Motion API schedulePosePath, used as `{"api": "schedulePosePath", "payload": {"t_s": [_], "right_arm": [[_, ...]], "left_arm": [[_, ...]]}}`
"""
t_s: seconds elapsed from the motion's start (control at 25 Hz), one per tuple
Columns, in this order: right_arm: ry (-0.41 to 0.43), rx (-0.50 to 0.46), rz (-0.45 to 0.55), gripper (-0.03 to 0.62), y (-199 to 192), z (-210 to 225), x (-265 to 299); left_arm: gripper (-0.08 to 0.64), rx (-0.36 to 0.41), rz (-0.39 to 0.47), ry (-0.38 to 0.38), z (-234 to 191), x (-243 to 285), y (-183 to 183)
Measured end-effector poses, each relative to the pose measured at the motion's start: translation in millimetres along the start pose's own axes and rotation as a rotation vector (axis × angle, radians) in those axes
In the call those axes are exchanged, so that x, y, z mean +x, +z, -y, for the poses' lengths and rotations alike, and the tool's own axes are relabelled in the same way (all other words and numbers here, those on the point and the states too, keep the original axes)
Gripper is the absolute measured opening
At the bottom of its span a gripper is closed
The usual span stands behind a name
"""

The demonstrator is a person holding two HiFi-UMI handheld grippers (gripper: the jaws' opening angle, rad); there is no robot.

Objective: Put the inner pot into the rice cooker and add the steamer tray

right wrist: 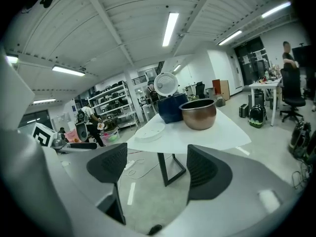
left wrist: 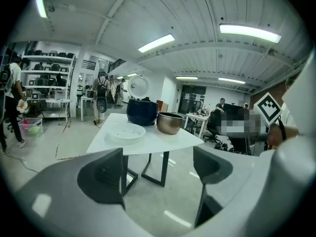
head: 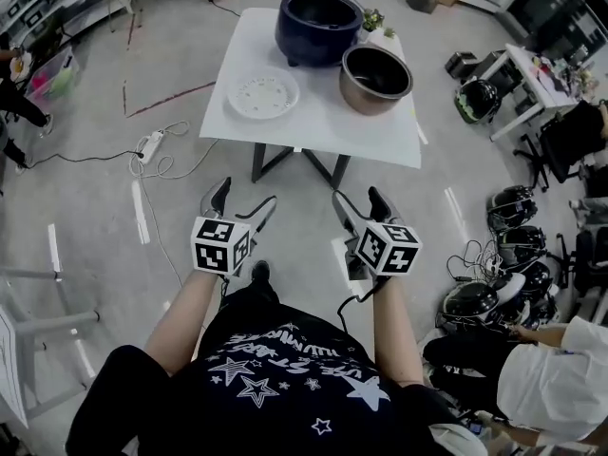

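A white table stands ahead of me on the grey floor. On it are a dark blue rice cooker with its lid up, a copper-coloured inner pot beside it on the right, and a white steamer tray on the left. My left gripper and right gripper hang side by side short of the table, both open and empty. The left gripper view shows its open gripper facing the cooker, pot and tray. The right gripper faces the pot, cooker and tray.
A power strip with cables lies on the floor left of the table. Several helmets sit on the floor at the right, beside a crouching person. A desk with a chair stands at the far right. Shelves line the far wall.
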State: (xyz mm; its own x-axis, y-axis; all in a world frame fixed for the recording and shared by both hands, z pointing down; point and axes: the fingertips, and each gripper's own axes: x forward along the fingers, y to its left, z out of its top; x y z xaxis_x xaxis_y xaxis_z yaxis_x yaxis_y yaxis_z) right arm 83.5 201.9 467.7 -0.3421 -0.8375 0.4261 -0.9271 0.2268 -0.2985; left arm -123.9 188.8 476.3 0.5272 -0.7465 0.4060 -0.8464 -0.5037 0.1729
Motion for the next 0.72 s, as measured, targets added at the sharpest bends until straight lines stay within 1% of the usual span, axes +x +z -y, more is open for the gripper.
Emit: {"api": "schedulePosePath", "payload": {"t_s": [0.16, 0.32, 0.52, 0.72], "right_arm": [[-0.027, 0.012, 0.004, 0.393, 27, -1, 43], [-0.061, 0.025, 0.004, 0.393, 45, -3, 73], [-0.127, 0.035, -0.005, 0.393, 54, 14, 88], [-0.165, 0.059, 0.010, 0.390, 72, 46, 103]], "left_arm": [[0.431, -0.005, -0.004, -0.025, -38, 27, 24], [0.431, -0.018, -0.019, -0.056, -70, 49, 36], [0.431, -0.018, -0.058, -0.125, -82, 82, 43], [0.431, -0.021, -0.066, -0.159, -80, 121, 58]]}}
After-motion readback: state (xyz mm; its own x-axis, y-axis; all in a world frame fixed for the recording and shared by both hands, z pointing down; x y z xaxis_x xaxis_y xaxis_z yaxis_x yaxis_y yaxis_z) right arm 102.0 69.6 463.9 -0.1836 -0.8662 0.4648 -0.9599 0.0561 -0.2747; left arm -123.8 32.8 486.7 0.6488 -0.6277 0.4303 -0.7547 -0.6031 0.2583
